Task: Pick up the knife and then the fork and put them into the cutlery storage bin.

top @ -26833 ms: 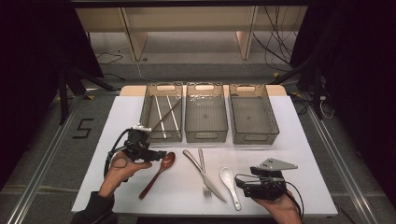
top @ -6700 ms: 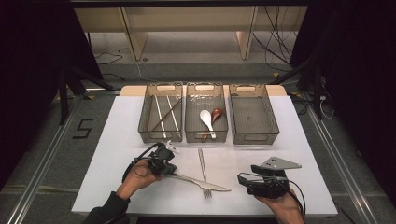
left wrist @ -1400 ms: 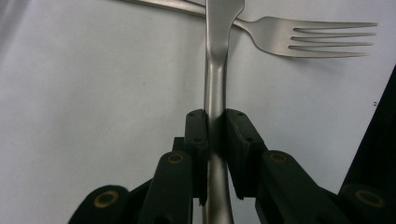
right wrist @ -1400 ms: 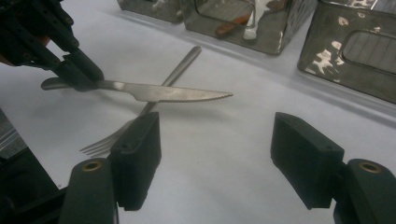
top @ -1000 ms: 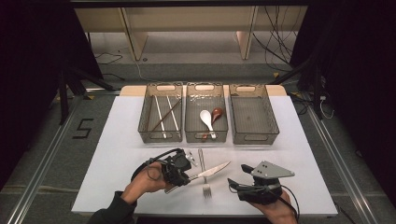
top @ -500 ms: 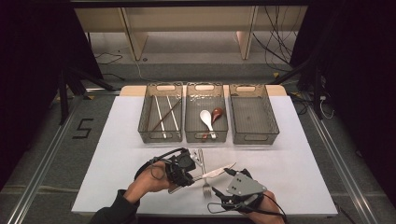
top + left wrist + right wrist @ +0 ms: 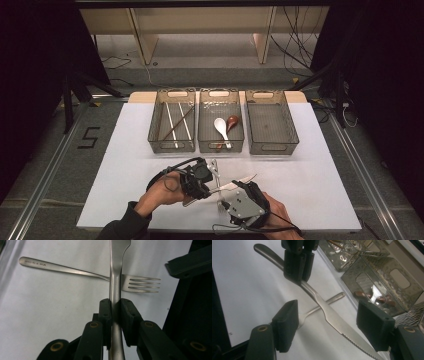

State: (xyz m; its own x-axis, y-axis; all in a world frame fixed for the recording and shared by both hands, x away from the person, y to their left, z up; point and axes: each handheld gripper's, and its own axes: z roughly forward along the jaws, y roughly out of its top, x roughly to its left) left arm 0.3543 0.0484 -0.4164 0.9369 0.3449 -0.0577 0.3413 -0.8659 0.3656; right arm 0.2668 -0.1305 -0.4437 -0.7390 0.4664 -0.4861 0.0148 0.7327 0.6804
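Knife above fork on table, three bins behind, spoons in middle bin

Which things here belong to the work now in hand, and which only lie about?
In hand: knife, clamped by the left gripper; right gripper, open around its blade.
Lying about: fork, three bins, chopsticks, two spoons.

A white table stands in the lit middle of a dark room. Grey floor runs on both sides, with metal rails along it and a black "5" marked at the left. Beyond the table stands pale wooden furniture, perhaps a shelf or bench, with loose black cables trailing across the floor near it.
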